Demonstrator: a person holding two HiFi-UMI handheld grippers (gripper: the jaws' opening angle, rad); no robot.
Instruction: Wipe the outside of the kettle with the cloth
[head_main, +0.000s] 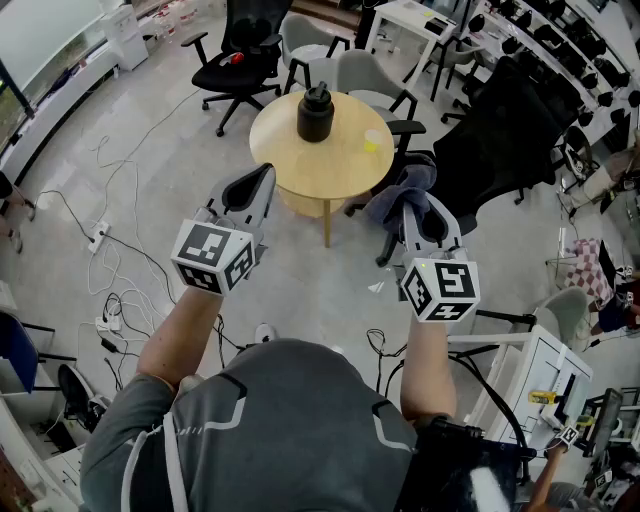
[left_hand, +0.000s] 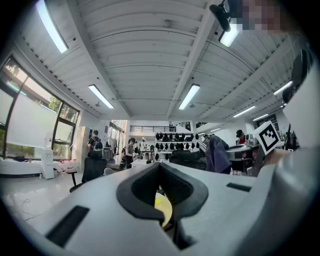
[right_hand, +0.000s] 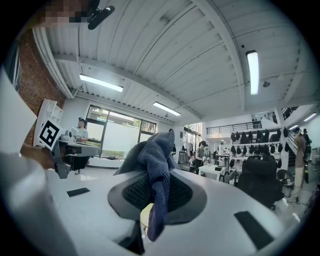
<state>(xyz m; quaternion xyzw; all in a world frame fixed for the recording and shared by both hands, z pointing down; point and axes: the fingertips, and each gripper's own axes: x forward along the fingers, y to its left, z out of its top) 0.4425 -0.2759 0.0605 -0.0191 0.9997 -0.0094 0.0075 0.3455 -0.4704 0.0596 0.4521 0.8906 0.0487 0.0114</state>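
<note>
Pinching the cloth (head_main: 398, 195) by a thin fold in your right gripper (head_main: 418, 222) — left gripper (head_main: 262, 180) clenched, empty — you risk it slipping out against the kettle (head_main: 315, 115), well beyond both fingertips.

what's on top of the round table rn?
A black kettle and a small yellow object, too small to identify, sit on the table. The spot behind the kettle is hidden.

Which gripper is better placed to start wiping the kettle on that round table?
Right, probably. The right gripper has the cloth clamped in its jaws, while the left gripper holds nothing. Both are short of the kettle on the table, so either must reach forward.
</note>
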